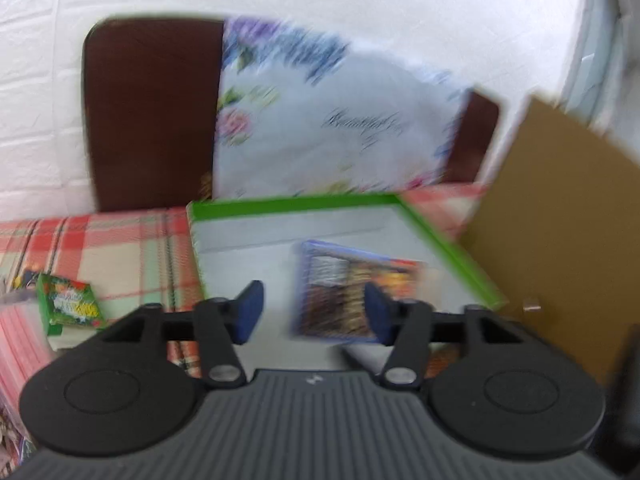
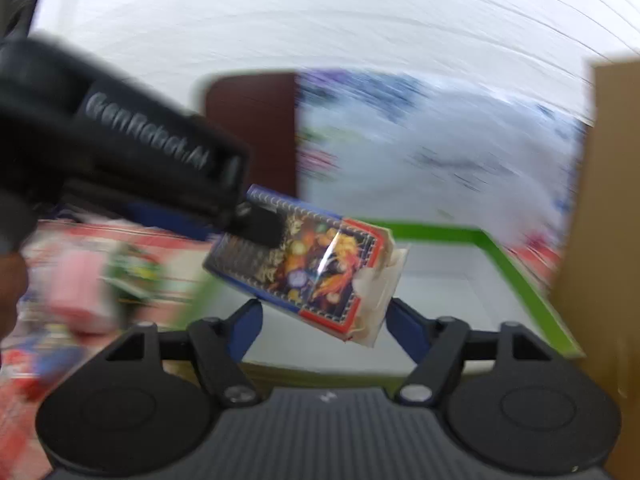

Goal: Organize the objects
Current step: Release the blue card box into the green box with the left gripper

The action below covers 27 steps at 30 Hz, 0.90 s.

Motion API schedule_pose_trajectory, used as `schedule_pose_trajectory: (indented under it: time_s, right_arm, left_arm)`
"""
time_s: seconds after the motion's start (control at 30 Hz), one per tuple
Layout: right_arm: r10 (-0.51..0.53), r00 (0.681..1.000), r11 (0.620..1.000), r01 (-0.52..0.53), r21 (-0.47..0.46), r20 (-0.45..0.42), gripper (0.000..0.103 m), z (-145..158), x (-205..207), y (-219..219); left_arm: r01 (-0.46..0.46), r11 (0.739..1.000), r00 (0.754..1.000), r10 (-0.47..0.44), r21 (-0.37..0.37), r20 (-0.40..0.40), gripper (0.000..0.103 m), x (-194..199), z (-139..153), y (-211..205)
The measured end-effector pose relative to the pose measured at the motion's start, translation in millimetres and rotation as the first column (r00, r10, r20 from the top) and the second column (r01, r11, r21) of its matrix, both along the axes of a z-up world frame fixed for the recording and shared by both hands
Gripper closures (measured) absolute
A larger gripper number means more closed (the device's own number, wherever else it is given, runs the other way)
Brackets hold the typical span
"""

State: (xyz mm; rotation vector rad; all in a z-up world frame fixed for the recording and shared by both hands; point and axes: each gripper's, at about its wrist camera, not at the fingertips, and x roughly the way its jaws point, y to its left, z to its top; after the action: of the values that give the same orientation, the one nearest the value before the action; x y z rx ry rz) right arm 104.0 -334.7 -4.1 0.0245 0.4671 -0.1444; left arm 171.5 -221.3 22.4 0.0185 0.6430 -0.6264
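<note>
A colourful card pack with a torn white end hangs tilted over the green-rimmed box. Its lower corner sits between the blue pads of my right gripper, which touch it on both sides. My left gripper comes in from the upper left, one fingertip overlapping the pack's far end. In the left wrist view the left gripper is open. Its left pad stands clear of the blurred pack and its right pad overlaps it. The box's rim lies just beyond.
A small green pack and a pink item lie on the plaid cloth at the left. A brown cardboard flap rises on the right. Behind the box stand a dark chair back and a floral pillow.
</note>
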Motion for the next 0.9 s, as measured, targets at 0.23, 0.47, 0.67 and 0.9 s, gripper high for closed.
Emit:
schedule_pose_trajectory:
  time_s: [0.23, 0.47, 0.67, 0.9]
  right_arm:
    - [-0.064, 0.997, 0.988, 0.056, 0.147, 0.05, 0.034, -8, -41, -34]
    - [0.033, 0.997, 0.985, -0.046, 0.166, 0.076, 0.04, -4, -70, -2]
    - [0.232, 0.973, 0.958, -0.229, 0.171, 0.001, 0.046, -17, -67, 56]
    - [0.487, 0.867, 0.87, -0.471, 0.147, -0.106, 0.041, -26, -47, 132]
  left_arm:
    - [-0.096, 0.995, 0.995, 0.096, -0.016, 0.008, 0.045, -24, -6, 34]
    - [-0.241, 0.97, 0.97, 0.24, 0.039, 0.029, 0.045, -58, -16, 114]
    - [-0.381, 0.923, 0.921, 0.384, 0.056, -0.067, 0.046, -71, -40, 193]
    - [-0.408, 0.912, 0.896, 0.396, -0.023, -0.203, 0.047, -71, -53, 229]
